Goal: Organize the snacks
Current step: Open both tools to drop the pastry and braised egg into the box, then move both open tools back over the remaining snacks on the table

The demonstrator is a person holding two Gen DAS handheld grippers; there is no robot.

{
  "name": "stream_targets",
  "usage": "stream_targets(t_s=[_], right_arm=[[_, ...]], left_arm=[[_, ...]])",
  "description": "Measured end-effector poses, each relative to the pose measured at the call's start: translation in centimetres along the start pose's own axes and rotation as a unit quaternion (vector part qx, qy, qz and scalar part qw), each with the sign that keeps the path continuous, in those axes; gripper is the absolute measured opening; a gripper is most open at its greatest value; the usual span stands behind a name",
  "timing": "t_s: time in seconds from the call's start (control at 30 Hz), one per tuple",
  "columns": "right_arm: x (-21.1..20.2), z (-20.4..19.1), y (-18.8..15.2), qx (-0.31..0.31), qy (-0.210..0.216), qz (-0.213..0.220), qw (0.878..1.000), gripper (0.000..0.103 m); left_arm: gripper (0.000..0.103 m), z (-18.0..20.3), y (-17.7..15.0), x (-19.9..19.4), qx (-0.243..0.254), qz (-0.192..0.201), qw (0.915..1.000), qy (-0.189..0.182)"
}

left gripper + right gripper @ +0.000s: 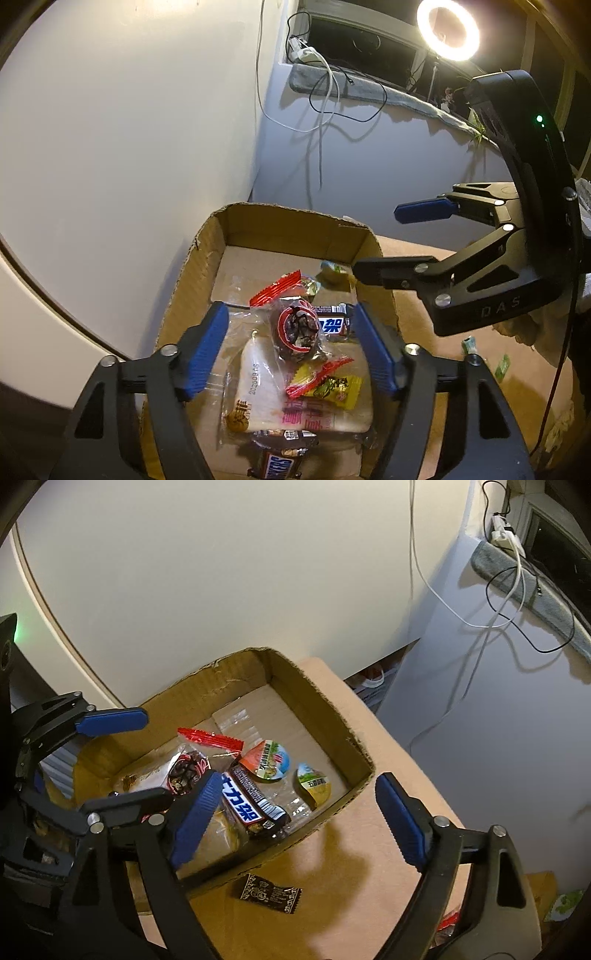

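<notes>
Over the cardboard box (207,258), your left gripper (291,354) hangs wide open, empty, above the snacks (295,328); your right gripper (295,819), equally spread and empty, alone shows a dark packet (267,892) outside the box's wall.

Chocolate bar (282,466): we read "SNICKERS" on its brown wrapper.
Second bar (246,804): we read "士力架" in blue.
Bread packet (273,398): we read "202509.05"; other print unclear.
Right tool (373,243): we read "DAS" on its body.
</notes>
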State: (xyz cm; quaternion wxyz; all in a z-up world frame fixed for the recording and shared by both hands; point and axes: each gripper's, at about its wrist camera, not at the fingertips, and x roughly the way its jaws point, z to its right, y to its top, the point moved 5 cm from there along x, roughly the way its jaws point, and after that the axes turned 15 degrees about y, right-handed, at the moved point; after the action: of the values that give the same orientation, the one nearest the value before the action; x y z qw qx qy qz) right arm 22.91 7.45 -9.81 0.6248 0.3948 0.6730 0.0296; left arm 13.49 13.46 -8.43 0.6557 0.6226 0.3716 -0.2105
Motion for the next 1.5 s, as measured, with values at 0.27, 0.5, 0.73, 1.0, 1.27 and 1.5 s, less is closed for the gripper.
stream_targets(t_s=[0.27, 0.5, 0.73, 1.0, 1.27, 1.5], right_arm=[[-0.3, 0.2, -0.2, 0.003, -0.013, -0.001, 1.000, 0.088], [-2.1, 0.5, -1.3, 0.011, -0.018, 0.009, 1.000, 0.088], [-5.4, 1.2, -4.7, 0.023, -0.038, 0.020, 0.999, 0.088], [-10.2, 2.8, -10.8, 0.051, -0.052, 0.029, 0.997, 0.088], [-14.5, 5.8, -18.5, 0.114, -0.062, 0.034, 0.991, 0.088], [-17.3, 9.0, -25.3, 0.172, -0.104, 0.025, 0.979, 0.088]], left_arm=[[0.076, 0.3, -0.1, 0.0, 0.005, -0.003, 1.0000, 0.004], [0.076, 0.9, -0.1, -0.9, 0.004, 0.003, 1.0000, -0.002], [0.076, 2.9, -0.6, -2.3, 0.013, 0.010, 0.9997, -0.020], [0.076, 6.9, -1.3, -3.8, 0.037, 0.017, 0.9980, -0.049], [0.071, 12.5, -3.2, -4.7, 0.079, 0.008, 0.9927, -0.090], [0.058, 17.3, -5.6, -4.4, 0.119, -0.016, 0.9848, -0.126]])
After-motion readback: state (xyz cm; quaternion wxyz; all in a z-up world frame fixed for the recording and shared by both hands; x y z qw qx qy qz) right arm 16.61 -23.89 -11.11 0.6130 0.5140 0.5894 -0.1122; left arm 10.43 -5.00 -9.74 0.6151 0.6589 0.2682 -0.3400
